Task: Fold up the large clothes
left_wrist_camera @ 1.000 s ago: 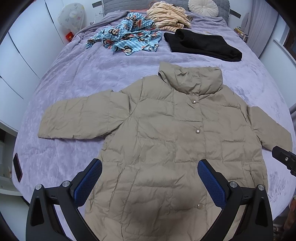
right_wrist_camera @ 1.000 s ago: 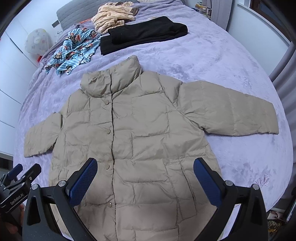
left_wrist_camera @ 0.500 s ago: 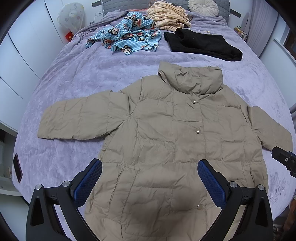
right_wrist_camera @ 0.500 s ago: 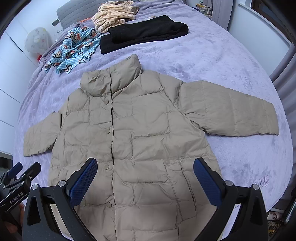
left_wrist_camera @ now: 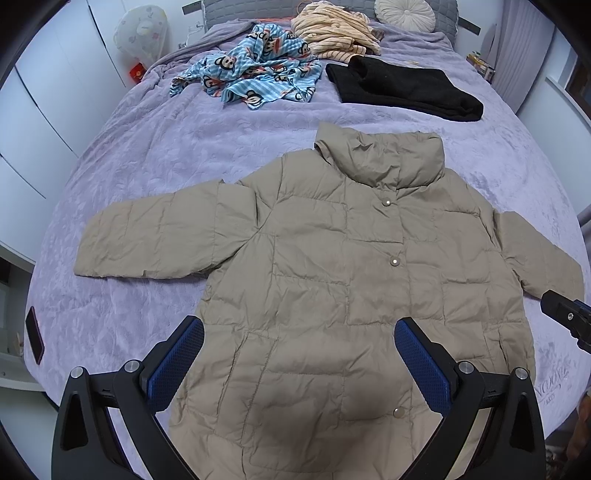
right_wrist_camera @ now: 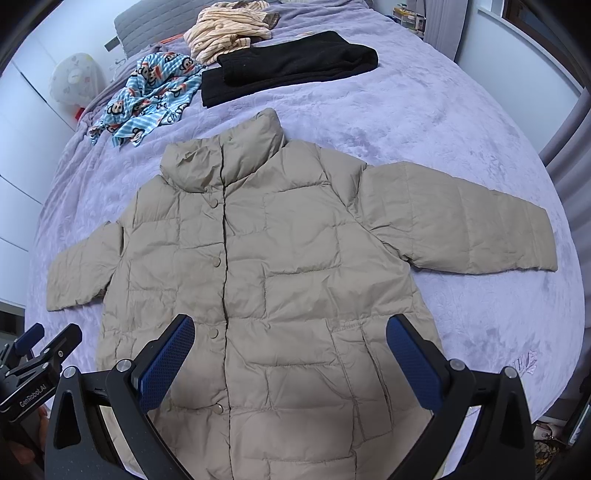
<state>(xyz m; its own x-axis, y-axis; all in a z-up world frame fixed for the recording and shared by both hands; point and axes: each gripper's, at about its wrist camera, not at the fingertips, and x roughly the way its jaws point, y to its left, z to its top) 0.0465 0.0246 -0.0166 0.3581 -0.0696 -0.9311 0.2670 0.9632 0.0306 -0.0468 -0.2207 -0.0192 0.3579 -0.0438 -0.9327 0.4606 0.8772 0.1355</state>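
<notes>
A beige puffer jacket (left_wrist_camera: 332, 266) lies flat, front up and snapped shut, sleeves spread, on the lavender bedspread (left_wrist_camera: 155, 155). The left gripper (left_wrist_camera: 299, 354) and right gripper (right_wrist_camera: 290, 350) both hang above its lower half, jaws spread wide, gripping nothing. Beyond the collar lie a black garment (left_wrist_camera: 402, 88) and monkey-print cloth (left_wrist_camera: 255, 74).

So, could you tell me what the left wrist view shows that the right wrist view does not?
Only the left wrist view shows the round cream cushion at the bed's head and a dark phone-like object at the bed's edge.

Only the right wrist view shows the whole right-hand sleeve spread flat, and the left gripper from the side.

Both show the beige puffer jacket lying flat and buttoned, the monkey-print garment, the black garment, the striped garment, and open jaws above the hem.
</notes>
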